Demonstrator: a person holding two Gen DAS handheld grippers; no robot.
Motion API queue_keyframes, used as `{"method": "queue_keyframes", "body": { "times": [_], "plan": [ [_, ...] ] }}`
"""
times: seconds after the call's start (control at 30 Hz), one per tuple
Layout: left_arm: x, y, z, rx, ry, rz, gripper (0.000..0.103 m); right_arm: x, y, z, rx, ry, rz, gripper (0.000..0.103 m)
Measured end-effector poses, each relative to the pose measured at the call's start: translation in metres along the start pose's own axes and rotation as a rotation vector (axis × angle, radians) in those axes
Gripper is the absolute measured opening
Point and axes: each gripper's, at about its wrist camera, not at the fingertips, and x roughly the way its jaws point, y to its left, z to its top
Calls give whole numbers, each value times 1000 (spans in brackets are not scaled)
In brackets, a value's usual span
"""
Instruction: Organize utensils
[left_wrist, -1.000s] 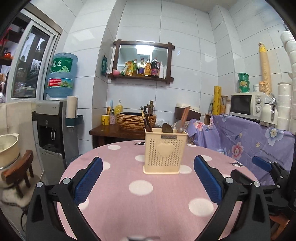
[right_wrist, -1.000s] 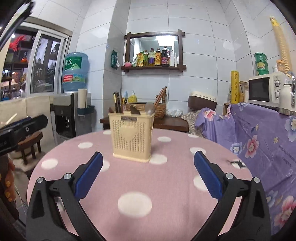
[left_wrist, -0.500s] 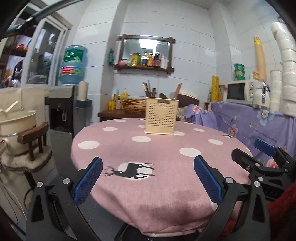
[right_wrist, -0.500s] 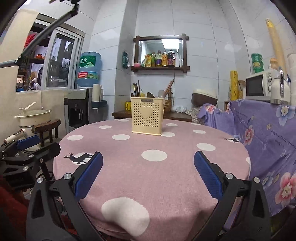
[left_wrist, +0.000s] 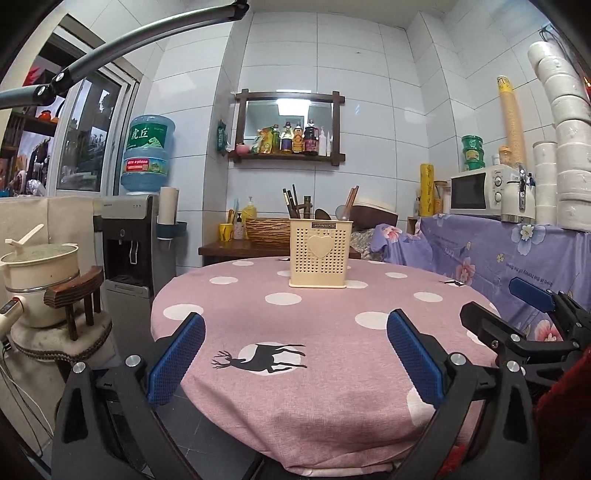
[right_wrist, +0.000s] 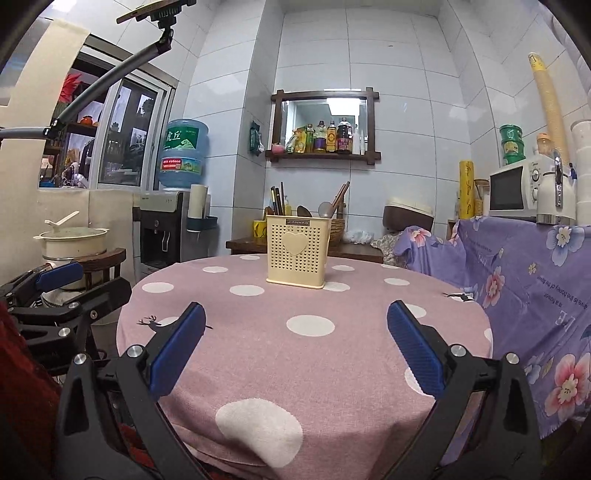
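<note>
A cream perforated utensil holder (left_wrist: 320, 253) (right_wrist: 297, 252) with a heart on its front stands upright near the far side of the round pink polka-dot table (left_wrist: 317, 343) (right_wrist: 295, 350). Chopsticks (left_wrist: 290, 204) (right_wrist: 277, 200), spoons (right_wrist: 325, 209) and other utensils stick out of its top. My left gripper (left_wrist: 295, 354) hangs open at the table's near edge, well short of the holder, nothing between its fingers. My right gripper (right_wrist: 295, 347) is open too, also empty and far from the holder. Each gripper shows at the side of the other's view.
A water dispenser (left_wrist: 129, 236) and a pot on a wooden stool (left_wrist: 40, 273) stand left of the table. A purple floral-covered counter (right_wrist: 524, 266) with a microwave (left_wrist: 476, 192) is on the right. A low wooden table with a wicker basket (left_wrist: 266, 227) sits behind.
Both grippers have pulled back and dropped lower, from over the table to its near edge. The holder now looks smaller and farther. Both stayed open and empty.
</note>
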Motion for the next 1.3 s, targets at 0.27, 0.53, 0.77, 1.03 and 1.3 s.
{"method": "queue_keyframes", "body": {
  "times": [0.27,0.53,0.77,1.03,1.3],
  "plan": [
    [-1,-1,0,2,-1,-4,98,-2,1,4,-5,-16,-6,97],
    [-1,-1,-1,-1,-1,-7,98,-2,1,3,-4,-16,-6,97],
    [-2,1,0,-2,-4,-3,98,-2,1,4,-5,-14,-4,97],
    [-2,0,2,-2,-4,-5,98,-2,2,4,-4,-14,-4,97],
    [-3,0,3,-1,-5,-5,98,-2,2,4,-4,-12,-2,97]
  ]
}}
